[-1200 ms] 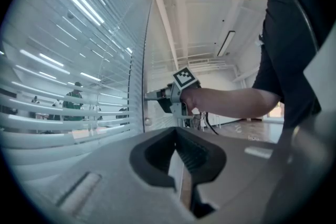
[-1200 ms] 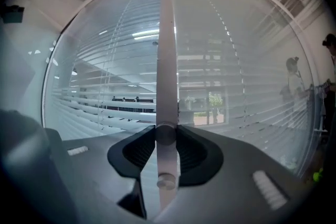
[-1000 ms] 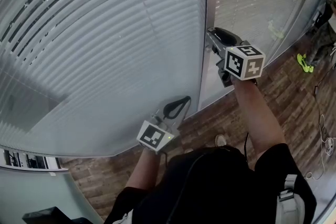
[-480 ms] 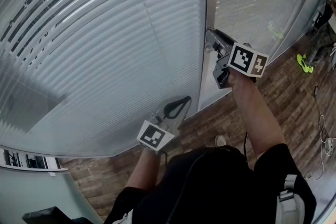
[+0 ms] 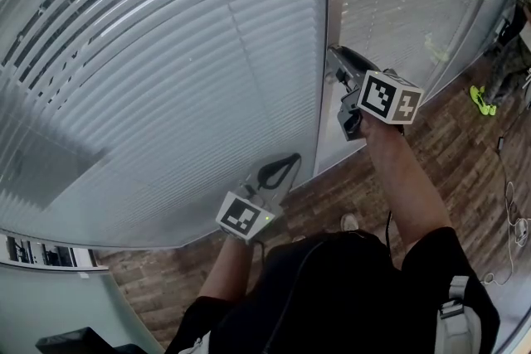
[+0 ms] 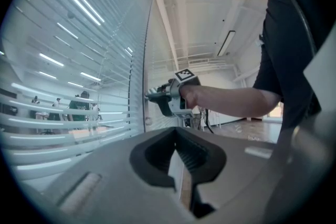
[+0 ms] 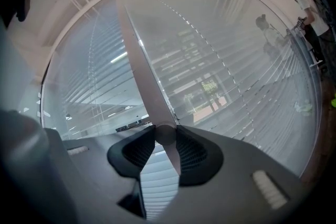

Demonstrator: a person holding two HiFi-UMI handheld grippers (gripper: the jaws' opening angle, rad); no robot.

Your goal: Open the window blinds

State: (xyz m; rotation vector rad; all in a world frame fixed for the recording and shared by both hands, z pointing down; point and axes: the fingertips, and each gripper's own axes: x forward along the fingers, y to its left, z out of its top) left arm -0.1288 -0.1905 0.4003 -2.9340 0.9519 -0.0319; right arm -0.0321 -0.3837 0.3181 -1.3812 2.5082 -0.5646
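Observation:
Horizontal slatted blinds fill the big window panel at the left, and a second panel lies at the right. A pale upright frame runs between them. My right gripper points level at this frame. In the right gripper view the right gripper is shut on a small round knob on the frame. My left gripper hangs lower, near the glass, with its jaws together and nothing in them. From the left gripper view the left gripper faces the right gripper.
A wooden floor runs along the foot of the window, with loose cables at the right. A person stands by the right panel, and a bright yellow-green shoe shows there. More people appear through the slats.
The right gripper has rolled about its own axis on the knob; its marker cube shows a turned face. The left gripper has stayed put.

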